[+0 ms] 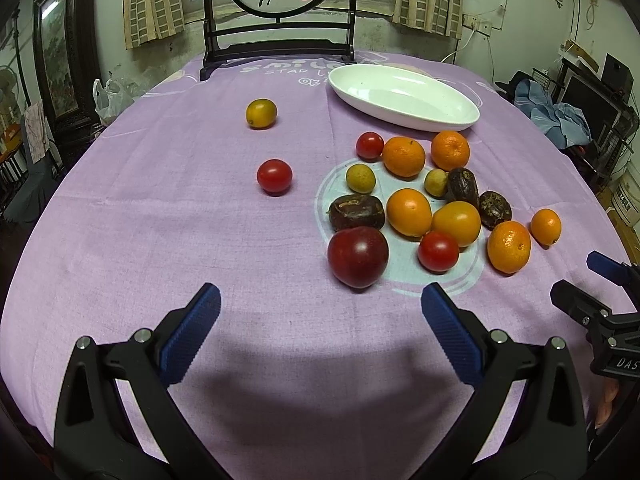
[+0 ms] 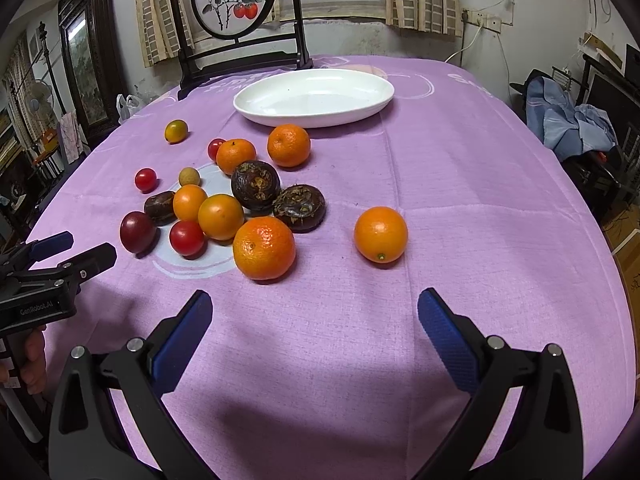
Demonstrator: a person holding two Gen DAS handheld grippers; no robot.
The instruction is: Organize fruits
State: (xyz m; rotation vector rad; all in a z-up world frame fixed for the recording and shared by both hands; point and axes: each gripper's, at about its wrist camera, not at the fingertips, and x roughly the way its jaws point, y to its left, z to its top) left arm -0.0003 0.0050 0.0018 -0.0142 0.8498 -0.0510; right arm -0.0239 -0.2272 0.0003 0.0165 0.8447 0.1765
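Observation:
Several loose fruits lie on a purple tablecloth (image 1: 160,220): oranges, cherry tomatoes, dark water chestnuts, small yellow-green fruits and a dark red plum (image 1: 357,257). An empty white oval dish (image 1: 402,97) sits behind them; it also shows in the right wrist view (image 2: 314,97). My left gripper (image 1: 320,312) is open and empty, just short of the plum. My right gripper (image 2: 314,314) is open and empty, in front of a mandarin (image 2: 264,247) and a lone orange (image 2: 380,233). Each gripper shows at the edge of the other's view: the right (image 1: 592,280), the left (image 2: 76,246).
A dark wooden stand (image 1: 278,52) with a round painted screen stands at the table's far edge behind the dish. One yellow fruit (image 1: 261,113) and one tomato (image 1: 274,176) lie apart to the left. Room clutter surrounds the table.

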